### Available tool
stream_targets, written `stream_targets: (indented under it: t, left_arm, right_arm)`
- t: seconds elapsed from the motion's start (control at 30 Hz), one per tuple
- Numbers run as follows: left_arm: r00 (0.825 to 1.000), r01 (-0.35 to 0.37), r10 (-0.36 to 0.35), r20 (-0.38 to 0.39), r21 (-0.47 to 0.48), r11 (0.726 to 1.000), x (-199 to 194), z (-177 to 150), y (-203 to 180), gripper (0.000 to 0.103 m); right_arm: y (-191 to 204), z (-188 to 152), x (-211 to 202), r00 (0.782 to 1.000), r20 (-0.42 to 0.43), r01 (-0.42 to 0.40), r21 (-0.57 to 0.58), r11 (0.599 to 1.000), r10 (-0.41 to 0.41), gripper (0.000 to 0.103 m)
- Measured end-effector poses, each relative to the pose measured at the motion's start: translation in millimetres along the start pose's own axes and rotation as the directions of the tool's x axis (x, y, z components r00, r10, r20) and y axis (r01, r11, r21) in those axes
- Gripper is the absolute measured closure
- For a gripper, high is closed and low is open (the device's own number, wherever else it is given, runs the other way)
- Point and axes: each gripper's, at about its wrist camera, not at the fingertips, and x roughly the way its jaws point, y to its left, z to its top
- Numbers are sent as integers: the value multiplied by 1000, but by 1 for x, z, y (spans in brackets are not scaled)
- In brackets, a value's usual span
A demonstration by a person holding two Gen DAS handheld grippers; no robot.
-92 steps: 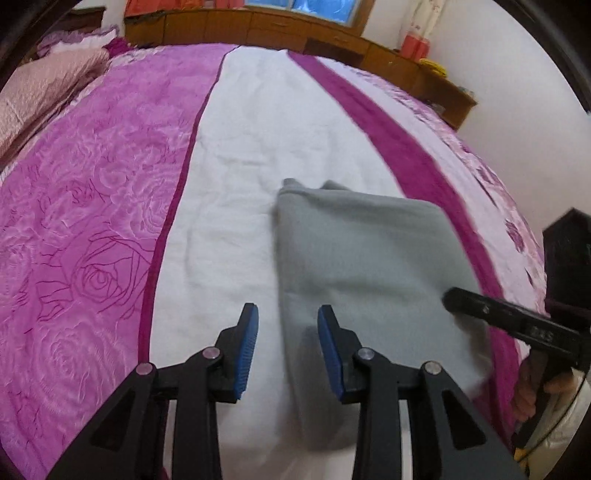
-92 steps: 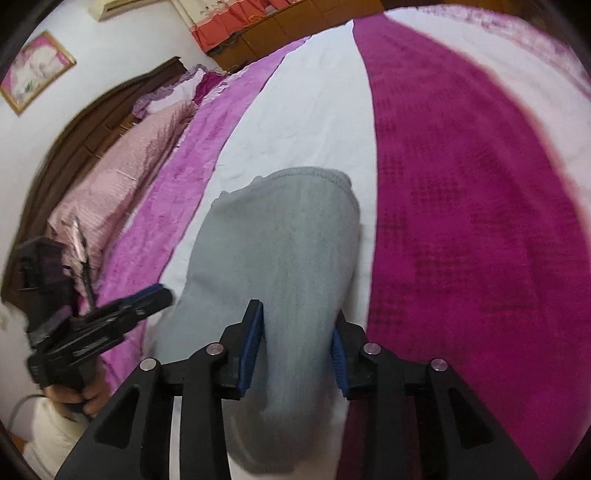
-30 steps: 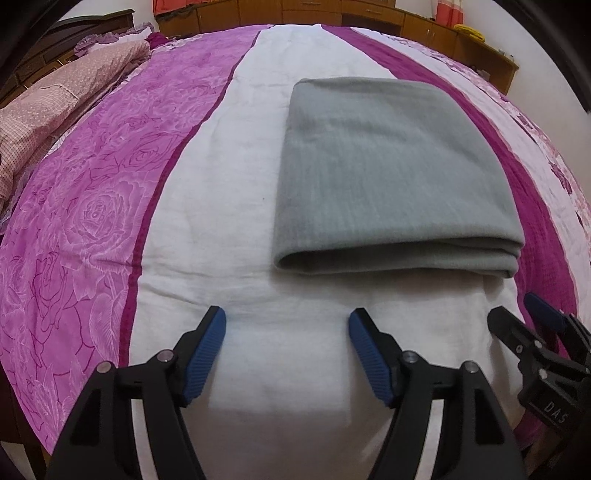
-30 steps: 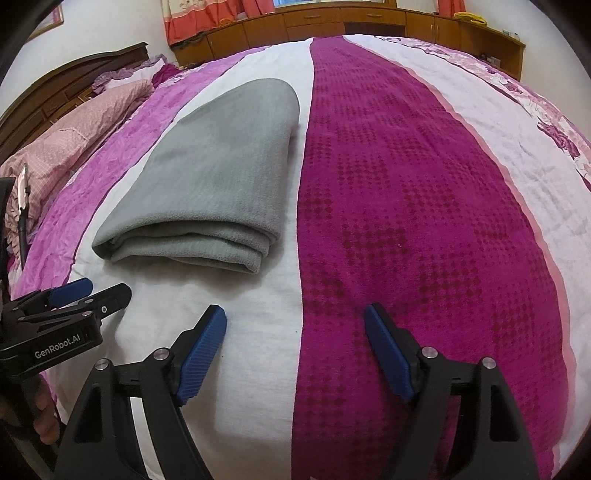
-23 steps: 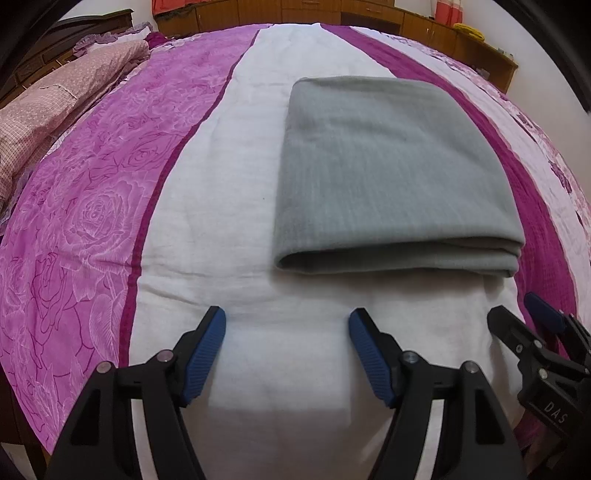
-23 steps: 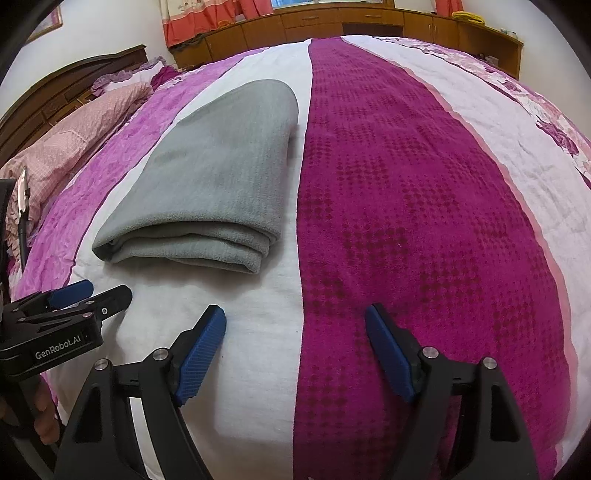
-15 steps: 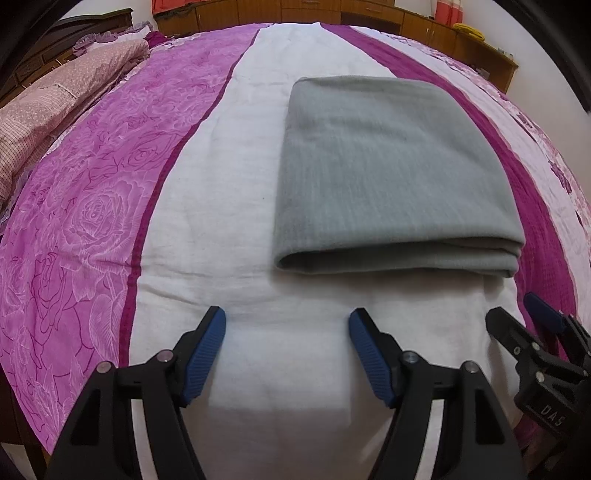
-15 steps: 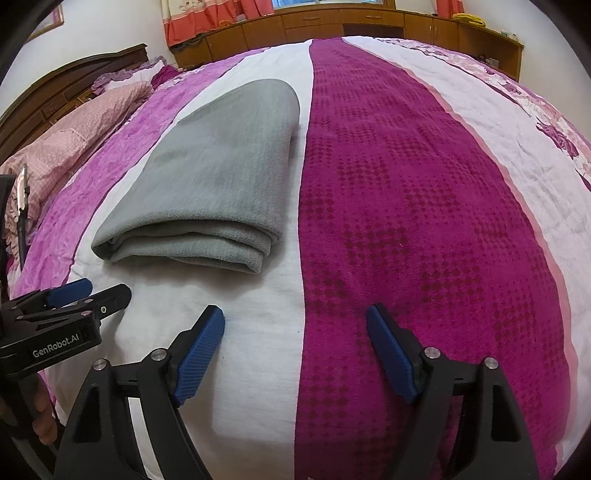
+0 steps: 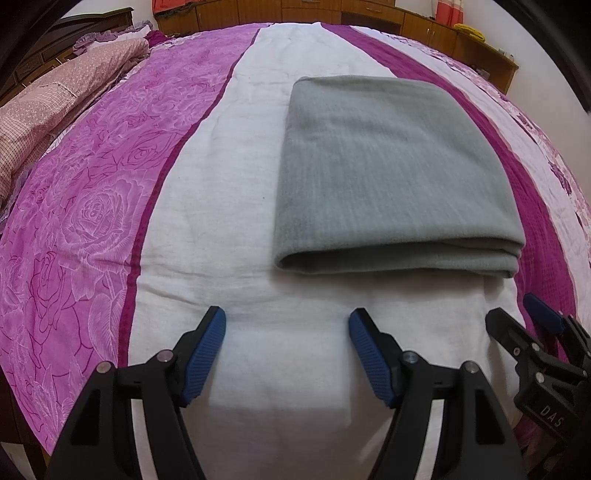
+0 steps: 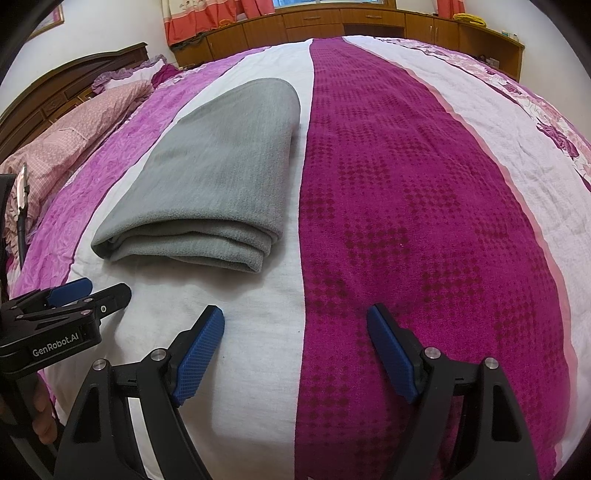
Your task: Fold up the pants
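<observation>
Nothing moved: folded pants (image 9: 391,177) rest on bedspread (image 9: 229,206).

even soft indoor light, faint shadows, sharp centre, strong fisheye bulge, dark vignetted corners

There is one pair of grey pants (image 9: 391,177), folded into one bundle, on one bed (image 9: 236,206). Two grippers are in view: one left gripper (image 9: 287,325) and one right gripper (image 10: 295,323). Each gripper has two fingers (image 9: 207,347) with blue pads, so four fingers in total. At the head of the bed lies one pink pillow (image 10: 70,136). Behind the bed stands one long wooden cabinet (image 10: 332,22).
</observation>
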Motion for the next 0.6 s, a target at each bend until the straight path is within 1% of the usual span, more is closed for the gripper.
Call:
stream_targets:
  t: [0.6]
  left_arm:
    - [1000,-4,4,0,6,1000,0,-1,-1,30]
  right_arm:
    - [0,0,0,1000,-1,3,-4,1000,-3,28]
